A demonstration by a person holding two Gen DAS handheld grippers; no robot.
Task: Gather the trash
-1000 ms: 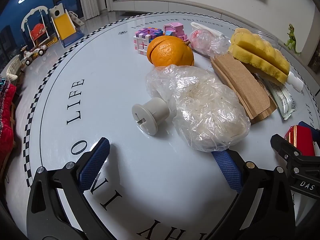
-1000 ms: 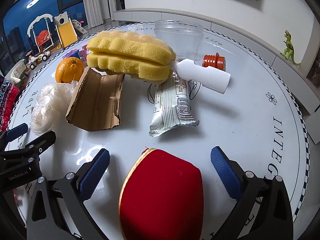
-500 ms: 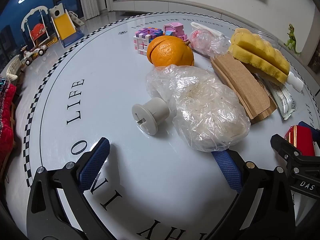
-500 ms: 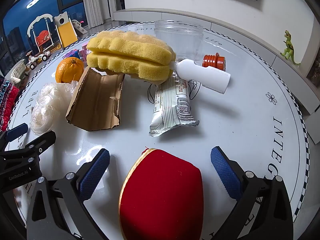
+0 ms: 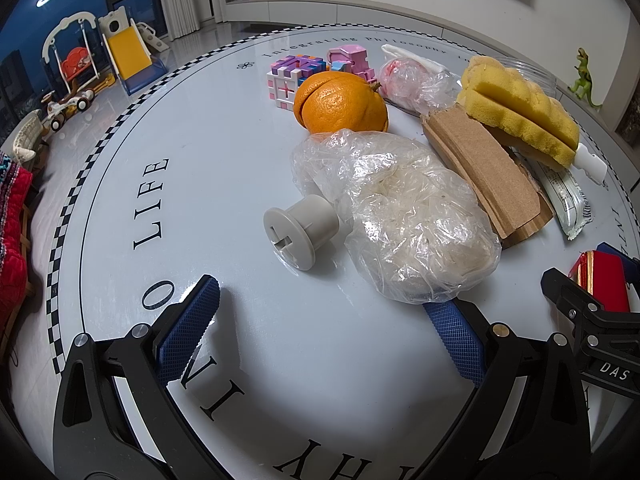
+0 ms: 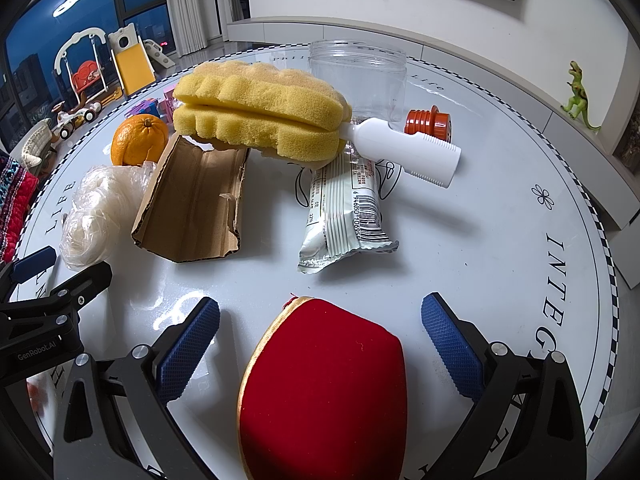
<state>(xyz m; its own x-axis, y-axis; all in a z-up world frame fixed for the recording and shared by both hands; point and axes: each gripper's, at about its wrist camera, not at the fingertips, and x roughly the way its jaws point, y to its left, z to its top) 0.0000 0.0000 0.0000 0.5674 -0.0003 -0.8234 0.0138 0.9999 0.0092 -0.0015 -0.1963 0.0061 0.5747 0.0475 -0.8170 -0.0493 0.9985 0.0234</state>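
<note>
Crinkled clear plastic formed the bag (image 5: 404, 216) lying near the middle of the round white table (image 5: 224, 160), a pale wad showing through its film, its near edge draped over the left gripper's (image 5: 320, 332) right fingertip. A torn cardboard piece (image 6: 196, 204) lay just beside it, and a silvery snack wrapper (image 6: 344, 216) rested partly under the yellow sponge brush (image 6: 264, 120). A grey plastic spool (image 5: 300, 232) lay touching the bag on the side toward the table's checkered rim, where bare surface stretched wide. The left gripper stood spread wide, holding nothing. The right gripper (image 6: 320, 340), also spread, straddled a red velvet pouch (image 6: 324, 392) without touching it.
</note>
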